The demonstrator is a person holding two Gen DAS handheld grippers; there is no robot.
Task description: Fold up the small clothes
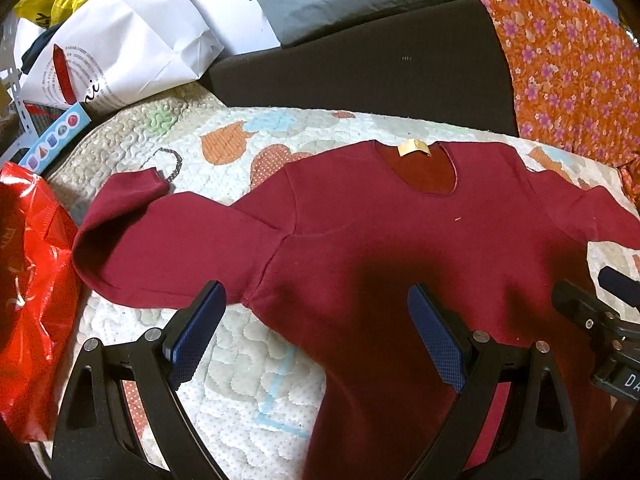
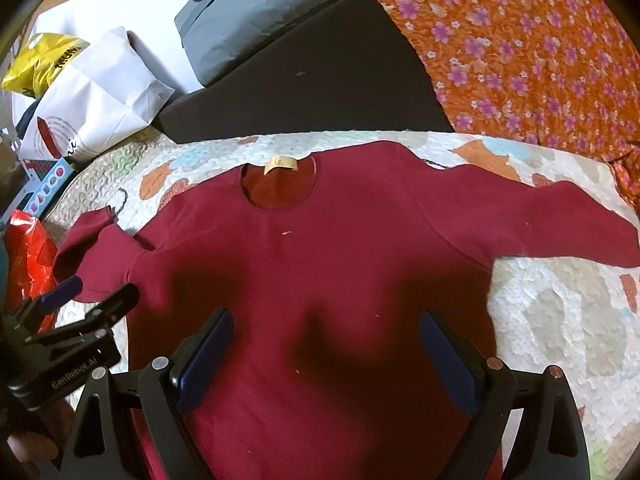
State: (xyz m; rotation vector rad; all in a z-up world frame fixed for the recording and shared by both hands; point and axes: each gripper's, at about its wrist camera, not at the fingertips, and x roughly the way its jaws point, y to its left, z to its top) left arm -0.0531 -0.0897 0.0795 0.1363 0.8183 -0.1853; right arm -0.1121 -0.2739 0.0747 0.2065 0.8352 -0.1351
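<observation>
**Maroon top spread flat, both grippers parked near the hem end, nothing grabbed yet**

Going left to right: a red plastic bag [image 1: 32, 292] is seen at the far left edge, off the quilted mat [image 1: 248, 368]. Next comes the shirt's left sleeve [image 1: 160, 248], which is bent, with its cuff folded back up toward the collar end. The left gripper [image 1: 316, 312] is held over that side with its jaws spread wide and nothing between them; one finger is over the bare mat just below the armpit, the other over the shirt body. So the left sleeve is nearest to the left gripper, just ahead and outward of it.

The maroon shirt [image 2: 328, 280] itself is laid front up on the mat. Its long axis runs straight away from both cameras, with the neckline and its tan label [image 2: 281, 165] pointing at the dark cushion [image 2: 304, 76] behind, and the hem toward the person. The sleeves are stretched crosswise to that axis.

The right gripper [image 2: 326, 336] is held over the middle of the body, jaws also released and empty. The right sleeve [image 2: 560, 224] is laid out fairly straight toward the right, near the orange floral cloth [image 2: 540, 52], and is well apart from the right gripper's fingers.

Probably a sleeve gets folded inward first, and the left one looks like the easier reach. The bent cuff could bunch up if it's dragged.
</observation>
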